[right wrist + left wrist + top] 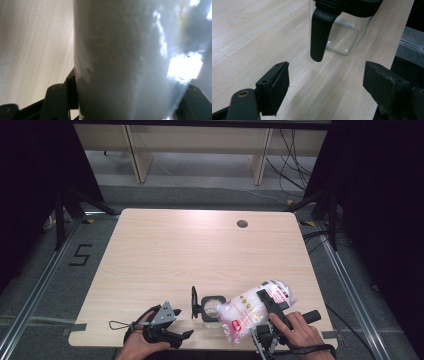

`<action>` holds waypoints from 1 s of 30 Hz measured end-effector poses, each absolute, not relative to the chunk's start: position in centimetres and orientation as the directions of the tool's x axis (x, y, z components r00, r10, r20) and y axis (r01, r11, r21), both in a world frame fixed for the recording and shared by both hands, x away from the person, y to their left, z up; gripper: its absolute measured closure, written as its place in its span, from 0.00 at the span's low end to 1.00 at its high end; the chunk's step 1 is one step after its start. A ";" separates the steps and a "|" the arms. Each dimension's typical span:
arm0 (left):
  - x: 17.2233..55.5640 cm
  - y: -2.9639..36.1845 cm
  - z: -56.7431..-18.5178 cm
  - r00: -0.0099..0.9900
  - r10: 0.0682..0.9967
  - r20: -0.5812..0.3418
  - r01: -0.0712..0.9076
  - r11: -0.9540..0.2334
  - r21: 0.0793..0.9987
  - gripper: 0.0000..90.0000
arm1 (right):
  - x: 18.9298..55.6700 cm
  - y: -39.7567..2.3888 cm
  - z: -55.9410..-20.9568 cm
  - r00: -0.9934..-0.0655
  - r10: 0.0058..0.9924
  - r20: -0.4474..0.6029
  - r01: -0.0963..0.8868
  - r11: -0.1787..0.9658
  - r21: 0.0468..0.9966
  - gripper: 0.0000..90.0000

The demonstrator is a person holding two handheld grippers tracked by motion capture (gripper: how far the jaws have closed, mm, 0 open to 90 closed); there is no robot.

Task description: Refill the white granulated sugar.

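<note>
Plastic bag [252, 310] of white powder lies tilted near the table's [150, 255] near edge, toward its right corner, clamped in the right gripper [265, 320]. Beside it, the left gripper [325, 82] hovers, jaws apart. Just beyond stands a clear glass jar [342, 35], black handle [320, 32] hanging down.

Black grippers [170, 332]; grey three-cornered plate [165, 314]

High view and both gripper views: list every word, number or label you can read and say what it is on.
"5": black marking on the grey floor left of the table.
Red and dark print on the plastic bag held in the right gripper: too small and blurred to read.
Glass jug: no text visible.
</note>
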State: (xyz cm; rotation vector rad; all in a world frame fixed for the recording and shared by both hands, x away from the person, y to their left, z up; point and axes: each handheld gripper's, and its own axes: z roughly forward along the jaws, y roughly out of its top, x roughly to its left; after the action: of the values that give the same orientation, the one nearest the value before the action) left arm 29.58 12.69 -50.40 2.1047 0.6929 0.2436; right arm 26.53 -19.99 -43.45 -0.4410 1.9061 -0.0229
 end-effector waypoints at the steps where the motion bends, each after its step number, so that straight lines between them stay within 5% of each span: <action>1: 29.6 12.7 -50.4 0.826 0.558 -0.082 0.388 -0.457 0.800 0.23 | 26.5 -20.0 -43.4 -0.307 -0.309 -0.900 -0.290 0.931 -0.221 0.45; 16: 29.7 12.9 -50.3 0.839 0.542 -0.041 0.356 -0.491 0.795 0.23 | 26.4 -20.7 -43.5 -0.334 -0.242 -0.911 -0.267 0.951 -0.154 0.45; 30: 29.6 12.7 -50.3 0.832 0.550 -0.075 0.382 -0.469 0.796 0.23 | 26.6 -20.7 -43.1 -0.309 -0.308 -0.900 -0.286 0.932 -0.221 0.45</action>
State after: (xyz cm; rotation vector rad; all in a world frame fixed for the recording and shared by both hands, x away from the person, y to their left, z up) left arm 29.63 12.70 -50.35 2.1180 0.6810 0.2393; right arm 26.57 -20.71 -43.07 -0.4331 1.9080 -0.0239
